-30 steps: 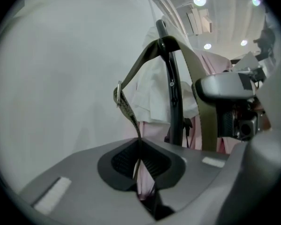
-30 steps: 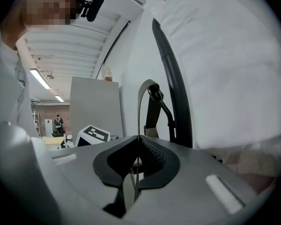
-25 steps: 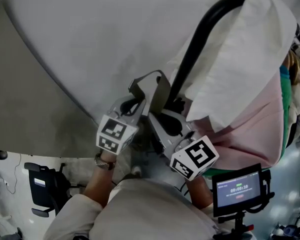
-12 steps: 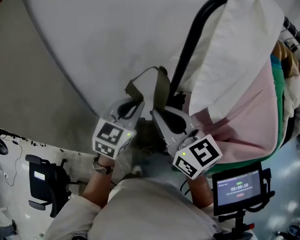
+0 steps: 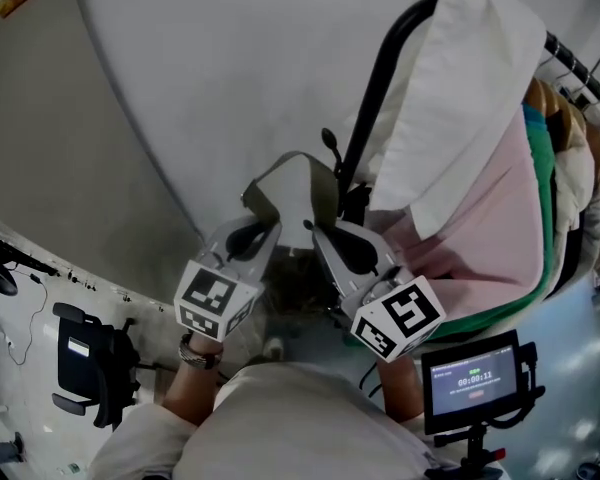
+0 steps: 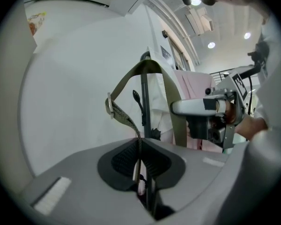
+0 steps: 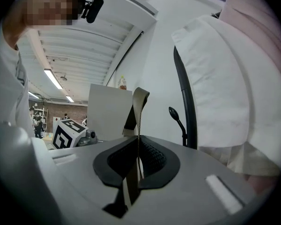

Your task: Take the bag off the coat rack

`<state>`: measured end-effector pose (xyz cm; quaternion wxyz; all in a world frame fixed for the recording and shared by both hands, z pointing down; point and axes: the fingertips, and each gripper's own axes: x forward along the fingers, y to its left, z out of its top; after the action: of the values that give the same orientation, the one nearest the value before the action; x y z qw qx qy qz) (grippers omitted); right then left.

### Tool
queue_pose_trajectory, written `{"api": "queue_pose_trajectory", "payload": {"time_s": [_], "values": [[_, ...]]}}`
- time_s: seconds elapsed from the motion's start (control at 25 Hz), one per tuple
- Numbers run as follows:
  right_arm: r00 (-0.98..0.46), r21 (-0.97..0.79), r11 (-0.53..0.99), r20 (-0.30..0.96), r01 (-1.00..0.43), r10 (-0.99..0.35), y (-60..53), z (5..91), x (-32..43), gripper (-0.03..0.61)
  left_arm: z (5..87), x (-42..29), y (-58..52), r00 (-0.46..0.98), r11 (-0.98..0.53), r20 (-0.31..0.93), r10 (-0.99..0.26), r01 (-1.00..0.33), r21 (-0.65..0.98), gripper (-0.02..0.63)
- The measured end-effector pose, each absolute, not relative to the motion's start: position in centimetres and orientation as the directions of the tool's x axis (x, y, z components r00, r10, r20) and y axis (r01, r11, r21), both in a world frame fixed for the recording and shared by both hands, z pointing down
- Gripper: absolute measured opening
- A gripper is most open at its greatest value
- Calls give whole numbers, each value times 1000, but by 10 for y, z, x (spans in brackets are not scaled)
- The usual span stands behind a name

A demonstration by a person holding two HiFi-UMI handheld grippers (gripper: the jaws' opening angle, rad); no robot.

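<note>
Strap (image 5: 326, 190) arches upward, ends pinched by left gripper (image 5: 268, 211) and right gripper (image 5: 315, 230)

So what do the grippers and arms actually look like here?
The left gripper and right gripper match. Each has a smooth grey moulded shell, black ribbed pads lining the jaws, and a white cube at the back with black square markers. The person wears a light beige top and a metal-band watch on the left wrist.
</note>
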<state>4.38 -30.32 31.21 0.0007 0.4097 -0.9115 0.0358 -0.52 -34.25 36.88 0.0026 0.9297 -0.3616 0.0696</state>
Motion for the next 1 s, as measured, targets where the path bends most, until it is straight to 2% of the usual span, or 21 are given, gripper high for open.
{"api": "queue_pose_trajectory", "payload": {"time_s": [1.0], "values": [[-651,-50,650,17,-758,-759,-304,310,61,6,360,-7,-331,729,-735,115,-675,-677,-28,14]]}}
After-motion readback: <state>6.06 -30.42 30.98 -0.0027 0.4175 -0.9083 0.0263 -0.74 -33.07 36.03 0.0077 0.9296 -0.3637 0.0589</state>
